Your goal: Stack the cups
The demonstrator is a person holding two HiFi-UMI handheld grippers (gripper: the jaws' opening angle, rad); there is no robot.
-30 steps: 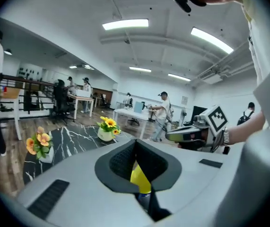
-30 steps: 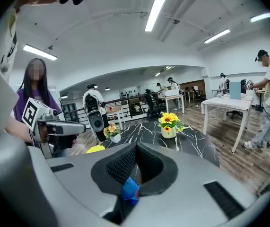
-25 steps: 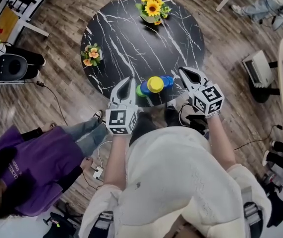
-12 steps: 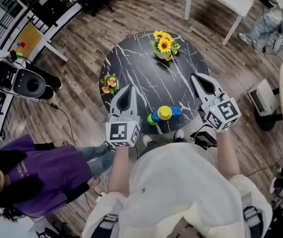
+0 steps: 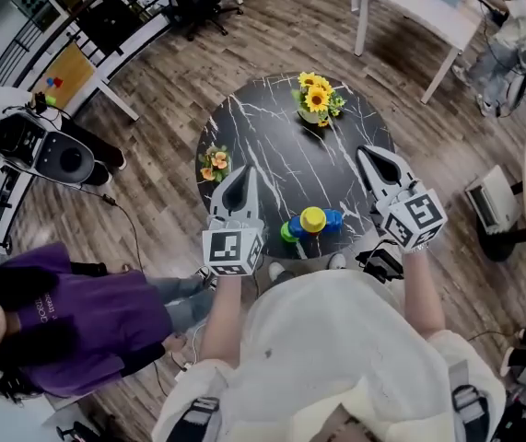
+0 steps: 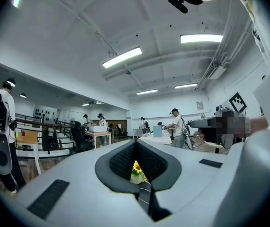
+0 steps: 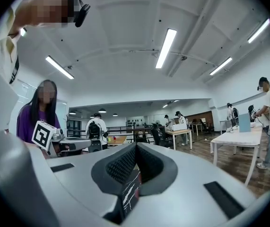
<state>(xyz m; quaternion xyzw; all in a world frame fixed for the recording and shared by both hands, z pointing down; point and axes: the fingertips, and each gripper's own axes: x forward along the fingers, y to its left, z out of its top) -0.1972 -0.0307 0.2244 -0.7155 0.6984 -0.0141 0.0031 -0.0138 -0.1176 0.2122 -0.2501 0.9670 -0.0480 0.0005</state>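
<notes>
A cluster of cups stands near the front edge of the round black marble table (image 5: 272, 145): a yellow cup (image 5: 313, 219) in the middle, a blue one (image 5: 333, 219) at its right and a green one (image 5: 287, 232) at its left. They look nested or pressed together; I cannot tell which. My left gripper (image 5: 241, 175) is held up to the left of the cups, shut and empty. My right gripper (image 5: 370, 155) is held up to their right, also shut and empty. Both gripper views look level across the room, with the jaws (image 6: 135, 143) (image 7: 135, 148) closed on nothing.
A sunflower pot (image 5: 317, 99) stands at the table's far side, and a small orange flower pot (image 5: 214, 163) at its left edge. A person in purple (image 5: 69, 316) sits at the lower left. A white table (image 5: 419, 3) and other people are farther off.
Both grippers have risen and now point level. The table and cups look smaller and lower in the head view. The cups have kept their place on the table.
</notes>
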